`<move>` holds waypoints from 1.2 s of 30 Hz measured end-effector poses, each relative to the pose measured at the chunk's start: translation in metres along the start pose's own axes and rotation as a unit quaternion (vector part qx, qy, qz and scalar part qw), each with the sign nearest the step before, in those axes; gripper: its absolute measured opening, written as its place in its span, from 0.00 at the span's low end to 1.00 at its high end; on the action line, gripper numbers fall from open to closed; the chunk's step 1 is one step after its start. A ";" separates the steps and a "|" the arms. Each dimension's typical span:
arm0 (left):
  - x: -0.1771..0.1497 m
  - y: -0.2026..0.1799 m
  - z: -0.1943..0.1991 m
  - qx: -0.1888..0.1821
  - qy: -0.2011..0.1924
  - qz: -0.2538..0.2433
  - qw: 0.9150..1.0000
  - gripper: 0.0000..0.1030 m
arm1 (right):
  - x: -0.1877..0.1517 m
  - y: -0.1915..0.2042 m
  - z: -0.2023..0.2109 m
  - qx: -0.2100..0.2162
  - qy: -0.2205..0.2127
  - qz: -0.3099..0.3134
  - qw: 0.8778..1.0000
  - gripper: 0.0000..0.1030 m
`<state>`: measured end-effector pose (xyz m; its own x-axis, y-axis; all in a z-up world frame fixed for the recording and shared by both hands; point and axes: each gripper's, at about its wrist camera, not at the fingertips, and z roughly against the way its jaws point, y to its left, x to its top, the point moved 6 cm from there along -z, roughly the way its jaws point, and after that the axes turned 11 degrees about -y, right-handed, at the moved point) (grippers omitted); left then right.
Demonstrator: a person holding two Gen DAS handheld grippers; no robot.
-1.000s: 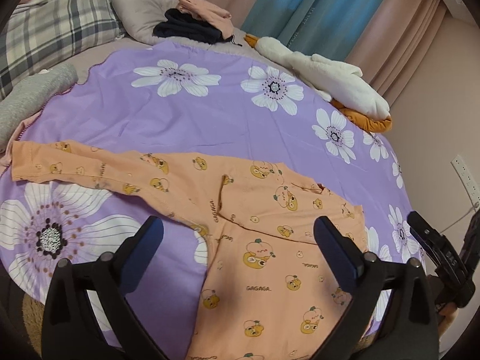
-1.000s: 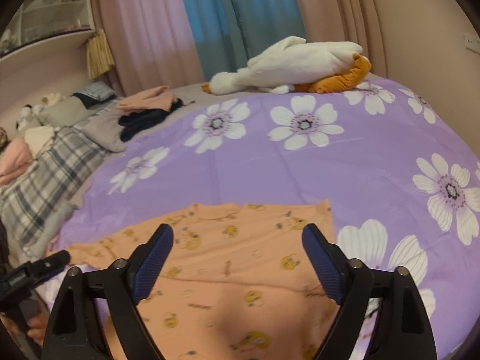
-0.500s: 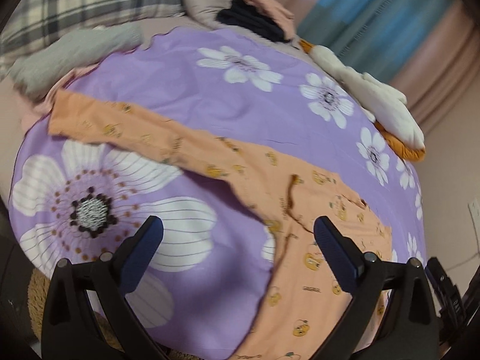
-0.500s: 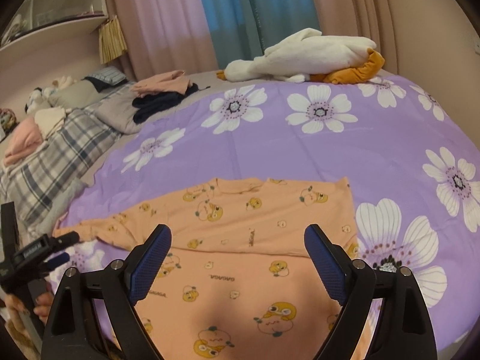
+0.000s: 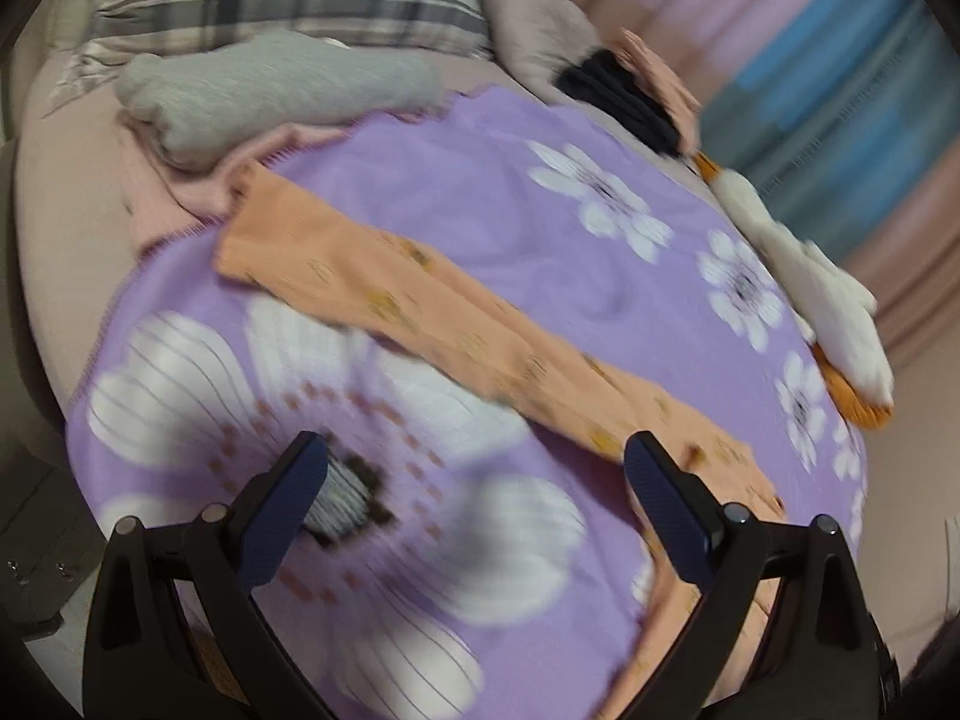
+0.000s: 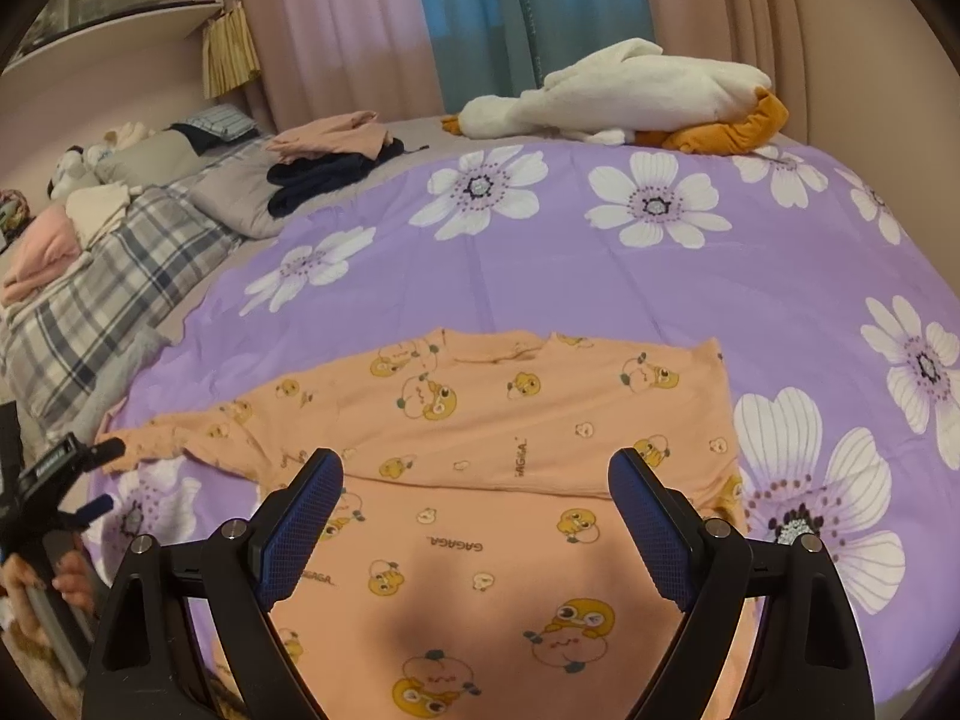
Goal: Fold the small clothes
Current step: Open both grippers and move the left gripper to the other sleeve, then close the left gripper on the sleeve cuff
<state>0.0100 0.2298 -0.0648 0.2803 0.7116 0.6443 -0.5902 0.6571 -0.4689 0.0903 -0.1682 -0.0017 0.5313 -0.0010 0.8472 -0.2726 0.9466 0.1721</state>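
The orange shirt (image 6: pixel 510 480) fills the lower middle of the right wrist view, flat on the purple bedspread (image 6: pixel 600 276), printed with cartoon faces and the word "GAGAGA". Its one sleeve (image 5: pixel 372 294) stretches to the bedspread's left edge. The right gripper (image 6: pixel 477 498) and left gripper (image 5: pixel 477 480) both stand spread, pinching nothing. Bare bedspread lies beyond the shirt's collar.

— What sort of place is shown?
— A home bedroom: a bed (image 6: pixel 600 276) spread with a purple flowered sheet is seen ahead of the tongs.
— What else?
— Pink and blue curtains (image 6: pixel 468 18) are hung beyond it; a plaid quilt (image 6: pixel 108 276) and a plush goose (image 6: pixel 618 99) are laid on it.
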 end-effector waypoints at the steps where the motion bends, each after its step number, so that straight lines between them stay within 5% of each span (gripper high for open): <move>1: 0.005 0.007 -0.004 0.008 -0.001 0.007 1.000 0.92 | 0.000 0.000 -0.001 -0.001 0.003 -0.001 1.000 0.87; 6: 0.020 0.043 -0.024 0.031 0.006 0.065 0.997 0.79 | 0.001 0.000 -0.002 -0.003 0.004 -0.007 1.000 0.87; 10: 0.028 0.059 -0.034 0.068 0.000 0.063 0.996 0.73 | 0.000 -0.005 -0.005 -0.009 0.006 -0.010 1.000 0.87; 18: 0.042 0.075 -0.056 0.069 -0.008 0.092 0.993 0.61 | -0.001 -0.009 -0.011 -0.015 0.015 -0.017 1.000 0.87; 23: 0.049 0.083 -0.069 0.065 -0.018 0.122 0.990 0.16 | -0.002 -0.007 -0.013 -0.014 0.017 -0.016 1.000 0.87; 25: 0.051 0.084 -0.074 0.058 -0.014 0.131 0.990 0.08 | -0.002 -0.006 -0.013 -0.010 0.015 -0.014 1.000 0.87; 36: 0.083 0.023 -0.036 -0.003 -0.072 0.092 0.993 0.05 | -0.002 -0.010 -0.014 -0.016 0.018 -0.020 1.000 0.87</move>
<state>0.0468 0.3126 -0.0441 0.0567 0.7770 0.6270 -0.6168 0.5210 -0.5899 0.1027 -0.1730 -0.0124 0.5695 -0.0277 0.8215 -0.2255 0.9558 0.1885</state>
